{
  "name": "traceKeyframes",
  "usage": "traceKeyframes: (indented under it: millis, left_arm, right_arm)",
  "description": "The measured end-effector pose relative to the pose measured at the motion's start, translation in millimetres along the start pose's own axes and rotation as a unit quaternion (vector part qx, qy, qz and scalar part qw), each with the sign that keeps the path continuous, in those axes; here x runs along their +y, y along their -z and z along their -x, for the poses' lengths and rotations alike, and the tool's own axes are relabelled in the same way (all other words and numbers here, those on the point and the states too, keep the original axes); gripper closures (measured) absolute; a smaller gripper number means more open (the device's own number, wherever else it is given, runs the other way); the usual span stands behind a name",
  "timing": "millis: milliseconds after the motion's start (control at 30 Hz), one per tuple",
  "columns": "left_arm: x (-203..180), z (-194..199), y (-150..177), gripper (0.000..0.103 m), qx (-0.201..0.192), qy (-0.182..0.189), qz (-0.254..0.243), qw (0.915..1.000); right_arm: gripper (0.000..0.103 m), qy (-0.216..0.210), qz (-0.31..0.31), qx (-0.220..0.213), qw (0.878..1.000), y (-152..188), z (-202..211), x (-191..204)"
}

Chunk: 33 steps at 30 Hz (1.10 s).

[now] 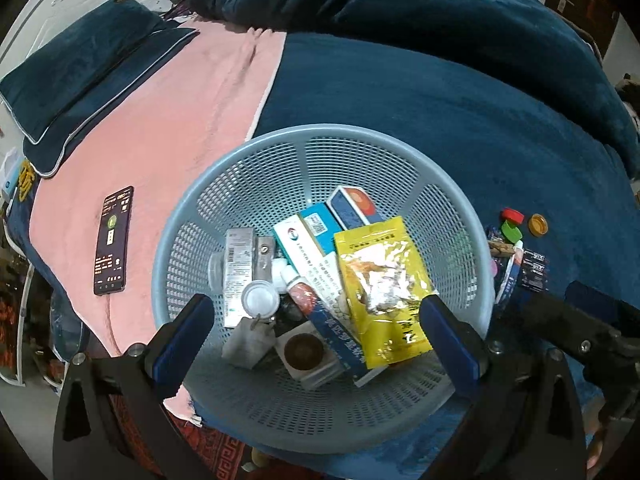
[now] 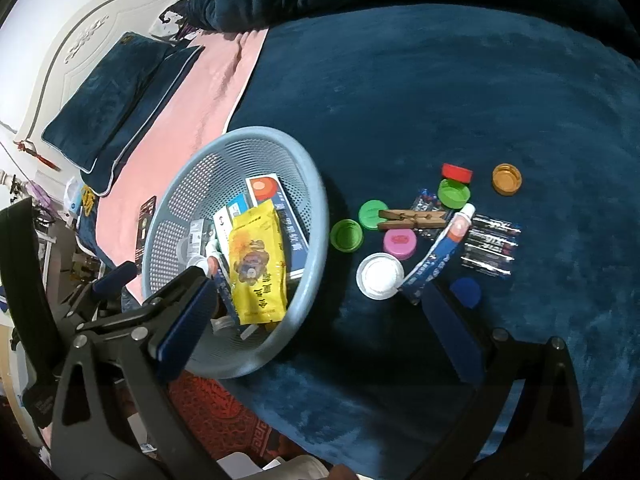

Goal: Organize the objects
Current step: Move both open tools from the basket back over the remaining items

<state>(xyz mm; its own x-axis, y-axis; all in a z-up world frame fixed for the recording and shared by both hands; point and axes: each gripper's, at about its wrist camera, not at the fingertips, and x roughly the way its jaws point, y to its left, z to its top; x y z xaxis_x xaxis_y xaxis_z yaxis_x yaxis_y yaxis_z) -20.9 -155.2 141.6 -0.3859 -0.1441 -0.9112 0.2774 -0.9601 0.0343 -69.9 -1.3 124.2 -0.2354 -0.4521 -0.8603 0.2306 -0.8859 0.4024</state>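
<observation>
**Basket half filled, small items wait on the blue blanket**

We see the round pale-blue perforated plastic basket on the dark blue plush blanket, directly beneath the left gripper, whose blue-padded jaws stand spread wide and empty, one over each side of the basket's contents. A yellow foil pouch lies on top of the pile, its long axis running from the near rim toward the far wall; boxes, a tube and a white-capped bottle sit beneath and beside it, partly buried, so we cannot read them all.

The right gripper hovers with jaws likewise spread and holding nothing, its left finger over the basket's rim, its right finger just beside a blue-and-white tube. That tube lies on the blanket, cap pointing away to the upper right, its flat end at the finger. Near it we see a white round lid, a wooden clothespin lying crosswise, green, pink, red and orange caps, and a pack of batteries. A blue cap is half lost in the blanket's colour.

A black smartphone rests on the pink cloth, well apart.
</observation>
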Motion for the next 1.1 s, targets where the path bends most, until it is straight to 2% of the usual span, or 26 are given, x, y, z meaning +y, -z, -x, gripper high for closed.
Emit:
traceKeyframes:
  millis: [733, 1100]
  left_arm:
    - [-54.7, 4.8, 1.6, 0.001, 0.003, 0.020, -0.038, 0.9991]
    - [-91.9, 6.6, -1.8, 0.001, 0.009, 0.059, -0.054, 0.9967]
  right_arm:
    - [0.000, 0.026, -0.015, -0.009, 1.000, 4.6, 27.2, -55.6]
    - [0.000, 0.029, -0.078, -0.011, 0.996, 5.3, 32.6, -108.8]
